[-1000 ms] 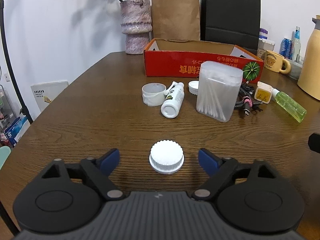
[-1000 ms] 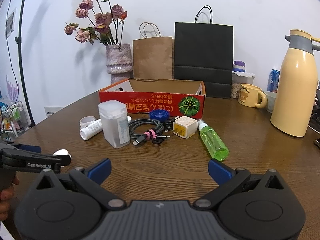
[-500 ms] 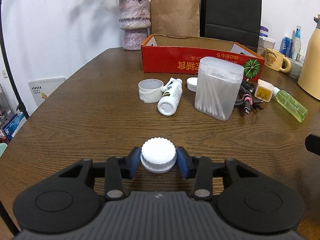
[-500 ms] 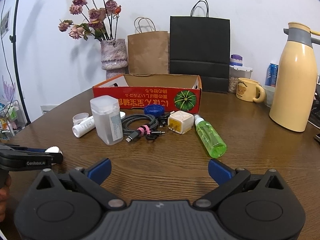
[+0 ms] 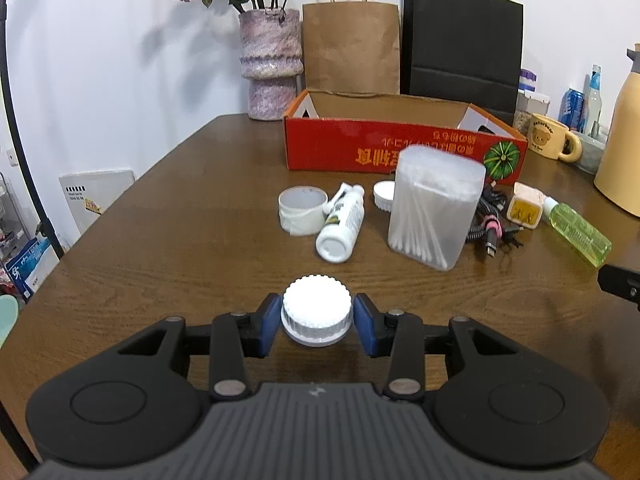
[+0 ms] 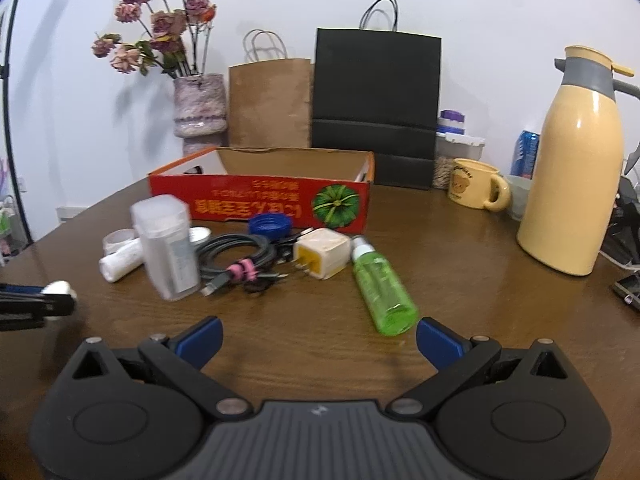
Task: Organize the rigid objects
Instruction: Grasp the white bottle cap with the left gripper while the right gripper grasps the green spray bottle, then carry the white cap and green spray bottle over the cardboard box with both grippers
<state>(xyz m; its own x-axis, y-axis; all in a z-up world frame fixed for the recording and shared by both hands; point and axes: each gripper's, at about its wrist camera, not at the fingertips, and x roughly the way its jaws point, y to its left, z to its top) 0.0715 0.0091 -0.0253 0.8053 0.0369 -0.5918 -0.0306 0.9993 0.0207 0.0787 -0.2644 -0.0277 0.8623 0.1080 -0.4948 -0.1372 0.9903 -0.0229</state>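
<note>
Left tongs (image 5: 317,322) grip the white cap (image 5: 317,310) on the near counter (image 5: 180,240), right tongs (image 6: 319,338) gape empty; next, probably lift it toward the far red box (image 5: 400,148)

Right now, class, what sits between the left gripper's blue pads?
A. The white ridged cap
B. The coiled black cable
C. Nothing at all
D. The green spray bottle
A: in the left wrist view the left gripper has both blue pads pressed against the sides of the white ridged cap.
</note>
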